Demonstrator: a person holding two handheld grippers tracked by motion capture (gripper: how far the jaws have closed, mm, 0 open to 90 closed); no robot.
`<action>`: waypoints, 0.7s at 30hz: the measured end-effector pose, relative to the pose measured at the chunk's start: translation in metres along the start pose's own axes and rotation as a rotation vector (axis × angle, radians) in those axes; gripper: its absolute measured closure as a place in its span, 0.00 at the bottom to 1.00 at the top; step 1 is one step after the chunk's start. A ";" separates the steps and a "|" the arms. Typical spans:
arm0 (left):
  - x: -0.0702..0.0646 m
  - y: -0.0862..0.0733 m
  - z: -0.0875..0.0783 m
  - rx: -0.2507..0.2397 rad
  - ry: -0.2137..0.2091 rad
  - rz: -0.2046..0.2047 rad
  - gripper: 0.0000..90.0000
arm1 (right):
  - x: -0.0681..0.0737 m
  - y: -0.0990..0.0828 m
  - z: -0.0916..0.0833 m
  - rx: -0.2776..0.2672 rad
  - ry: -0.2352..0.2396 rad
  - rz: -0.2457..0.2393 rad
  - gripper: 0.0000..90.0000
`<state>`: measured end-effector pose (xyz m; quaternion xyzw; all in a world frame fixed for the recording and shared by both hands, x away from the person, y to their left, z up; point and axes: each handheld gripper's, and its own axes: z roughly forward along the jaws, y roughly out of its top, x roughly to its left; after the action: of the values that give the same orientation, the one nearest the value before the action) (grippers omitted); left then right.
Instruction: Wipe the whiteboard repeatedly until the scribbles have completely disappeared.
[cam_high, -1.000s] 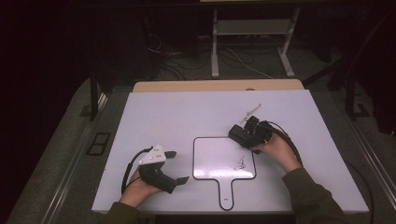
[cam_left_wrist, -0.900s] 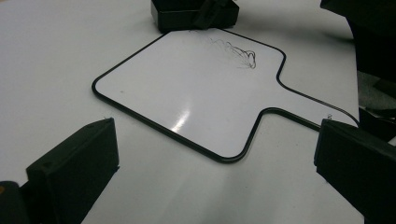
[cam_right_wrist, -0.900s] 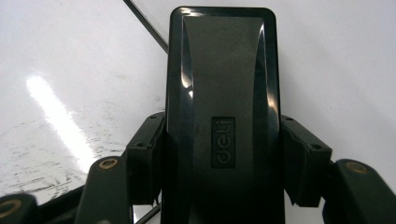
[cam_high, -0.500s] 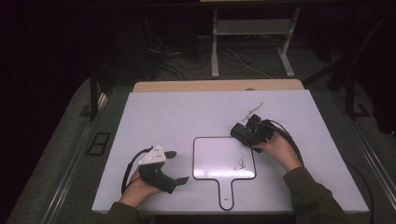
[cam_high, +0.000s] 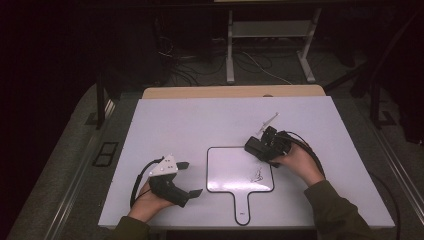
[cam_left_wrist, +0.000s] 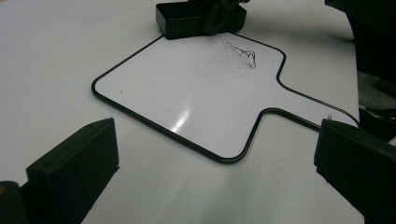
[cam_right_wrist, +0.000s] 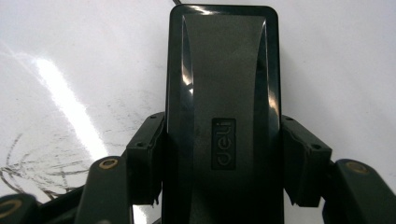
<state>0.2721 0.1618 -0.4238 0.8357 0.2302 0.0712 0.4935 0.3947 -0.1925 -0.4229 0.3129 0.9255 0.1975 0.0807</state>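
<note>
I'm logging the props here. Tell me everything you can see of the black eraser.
The black eraser is a glossy, plastic-looking oblong with rounded corners and a raised "deli" mark on its back. The right gripper clamps its long sides. It sits on the far right corner of the small whiteboard, just beyond a smeared scribble.

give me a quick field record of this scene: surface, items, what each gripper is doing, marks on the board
surface: white table
board: small handled whiteboard, flat on the table, handle toward the person
marks: dark scribble near the board's right side, partly smeared
eraser: black eraser, logo reads deli, resting at the board's far right corner
right gripper: right gripper shut on the eraser, a jaw on each long side
left gripper: left gripper open, holding nothing, left of the board
other: thin pen-like item beyond the right gripper, too small to identify
</note>
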 end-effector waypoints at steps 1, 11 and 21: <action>0.000 0.000 0.000 0.000 0.000 0.001 0.00 | -0.003 0.000 0.000 0.000 -0.012 0.010 0.43; 0.000 0.000 0.000 -0.002 0.000 -0.002 0.00 | 0.003 0.004 0.000 0.017 0.003 -0.026 0.43; 0.000 0.000 0.001 0.000 -0.004 -0.002 0.00 | -0.007 0.000 -0.001 0.027 -0.031 0.018 0.43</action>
<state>0.2726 0.1611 -0.4246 0.8355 0.2303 0.0691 0.4941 0.3999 -0.1966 -0.4215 0.3253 0.9239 0.1806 0.0891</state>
